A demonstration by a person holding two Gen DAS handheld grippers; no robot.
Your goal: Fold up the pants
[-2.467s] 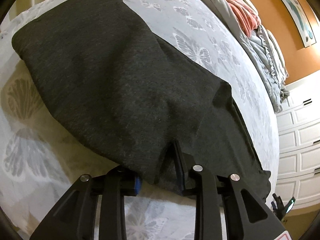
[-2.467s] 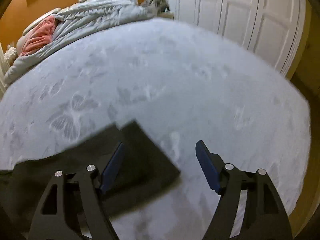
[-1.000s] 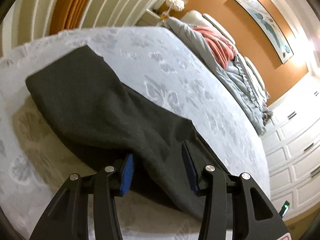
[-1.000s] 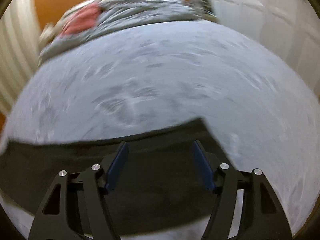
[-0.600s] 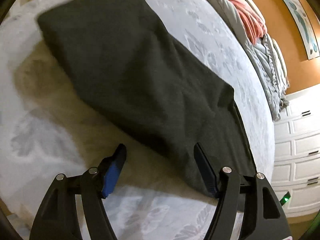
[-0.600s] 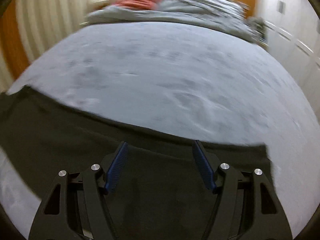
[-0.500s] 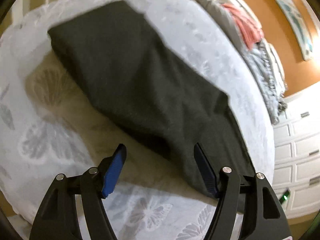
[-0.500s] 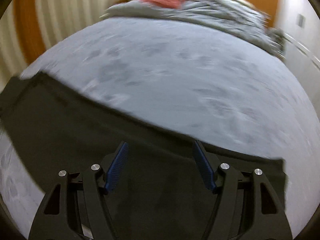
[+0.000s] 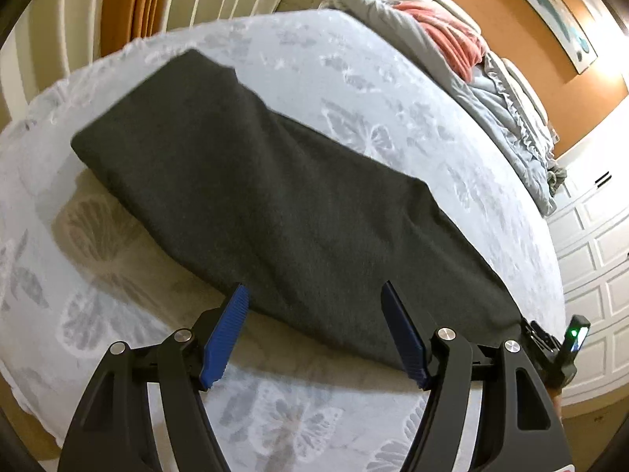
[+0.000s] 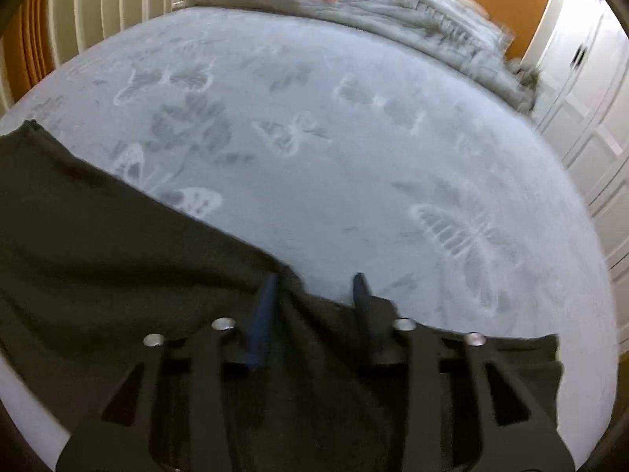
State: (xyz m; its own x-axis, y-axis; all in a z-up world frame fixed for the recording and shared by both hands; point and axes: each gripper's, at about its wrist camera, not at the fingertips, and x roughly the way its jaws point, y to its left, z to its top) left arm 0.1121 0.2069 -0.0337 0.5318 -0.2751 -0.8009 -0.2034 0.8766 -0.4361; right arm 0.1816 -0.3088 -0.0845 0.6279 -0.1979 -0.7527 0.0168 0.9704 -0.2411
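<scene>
While right gripper (image 10: 314, 306) closes on the dark pants (image 9: 275, 196) far edge, pinch both layers w/ no bedsheet (image 10: 354, 137); left gripper (image 9: 314, 330) wide, empty.

Butterfly-patterned bed (image 9: 354, 90) carries dark pants (image 9: 275, 212) and a grey duvet (image 9: 511, 118) heaped at its head.

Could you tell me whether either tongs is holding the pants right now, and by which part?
Left tongs: open, holding nothing. Right tongs: closing over a ridge along the pants' far edge, not yet gripping it.
</scene>
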